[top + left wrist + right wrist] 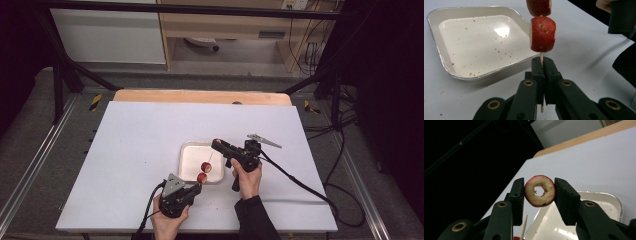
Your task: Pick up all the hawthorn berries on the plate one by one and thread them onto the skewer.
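Currently the left gripper (541,65) pinches the skewer (541,58) upright, two slices threaded, at the tray's (439,45) near edge. Above its tip, the right gripper (539,191) clamps a cored slice (539,191), hole facing along the skewer's axis.

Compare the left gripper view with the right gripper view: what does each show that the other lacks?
Left gripper view alone: the left gripper shut on a skewer carrying two red fruit pieces.
Right gripper view alone: the right gripper gripping a cored fruit ring, its hole facing the camera.
Both: the white tray on the white table.
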Available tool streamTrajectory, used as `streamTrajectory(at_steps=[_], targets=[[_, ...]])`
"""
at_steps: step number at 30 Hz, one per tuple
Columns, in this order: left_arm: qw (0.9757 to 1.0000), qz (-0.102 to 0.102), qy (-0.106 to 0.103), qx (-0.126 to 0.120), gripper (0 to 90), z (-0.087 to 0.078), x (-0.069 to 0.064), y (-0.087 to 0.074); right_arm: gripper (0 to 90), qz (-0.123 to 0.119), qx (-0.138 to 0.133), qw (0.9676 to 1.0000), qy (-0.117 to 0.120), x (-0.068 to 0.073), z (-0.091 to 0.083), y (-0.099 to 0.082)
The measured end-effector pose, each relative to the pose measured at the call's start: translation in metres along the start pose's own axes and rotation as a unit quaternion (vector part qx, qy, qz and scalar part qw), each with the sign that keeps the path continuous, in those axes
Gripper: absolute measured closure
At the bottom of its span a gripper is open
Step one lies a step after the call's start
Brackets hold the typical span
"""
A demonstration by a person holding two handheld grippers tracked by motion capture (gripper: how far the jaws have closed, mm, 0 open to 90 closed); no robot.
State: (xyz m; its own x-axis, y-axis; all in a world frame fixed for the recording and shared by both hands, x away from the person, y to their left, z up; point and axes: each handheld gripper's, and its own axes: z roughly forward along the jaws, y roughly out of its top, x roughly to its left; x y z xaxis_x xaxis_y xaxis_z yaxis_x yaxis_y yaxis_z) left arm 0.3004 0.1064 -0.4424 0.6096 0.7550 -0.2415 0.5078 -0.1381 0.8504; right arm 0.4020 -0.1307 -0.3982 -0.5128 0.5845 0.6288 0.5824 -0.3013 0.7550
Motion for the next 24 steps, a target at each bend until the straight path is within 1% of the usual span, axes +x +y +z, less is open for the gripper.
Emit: streamTrajectory(at_steps=[4,5,8,10,12,16,24], targets=[[0.9998,-0.013,-0.003,-0.016,88.3,0.0008,-0.0032,0.0002,62.1,0.009,-0.025,0.9996,0.005,0.0026,-0.0004,-0.0027],[0.9997,-0.012,-0.001,-0.021,88.3,0.0013,-0.0038,0.0005,62.1,0.011,-0.034,0.9993,0.008,0.003,-0.0002,-0.0033],[0.9995,-0.019,-0.003,-0.024,88.3,0.0036,-0.0059,0.0007,62.1,0.017,-0.046,0.9987,0.016,0.0036,0.0004,-0.005],[0.9994,-0.018,-0.003,-0.028,88.3,0.0055,-0.0068,0.0009,62.1,0.025,-0.049,0.9983,0.021,0.0041,0.001,-0.0062],[0.9993,-0.021,-0.004,-0.03,88.3,0.0071,-0.0081,0.0006,62.1,0.028,-0.053,0.9979,0.025,0.0042,0.0013,-0.0069],[0.9989,-0.026,-0.002,-0.038,88.3,0.0082,-0.0084,0.001,62.1,0.032,-0.058,0.9974,0.029,0.0048,0.0009,-0.0075],[0.9987,-0.031,-0.003,-0.041,88.3,0.0099,-0.0076,0.0016,62.2,0.038,-0.066,0.9964,0.036,0.0063,-0.0002,-0.0078]])
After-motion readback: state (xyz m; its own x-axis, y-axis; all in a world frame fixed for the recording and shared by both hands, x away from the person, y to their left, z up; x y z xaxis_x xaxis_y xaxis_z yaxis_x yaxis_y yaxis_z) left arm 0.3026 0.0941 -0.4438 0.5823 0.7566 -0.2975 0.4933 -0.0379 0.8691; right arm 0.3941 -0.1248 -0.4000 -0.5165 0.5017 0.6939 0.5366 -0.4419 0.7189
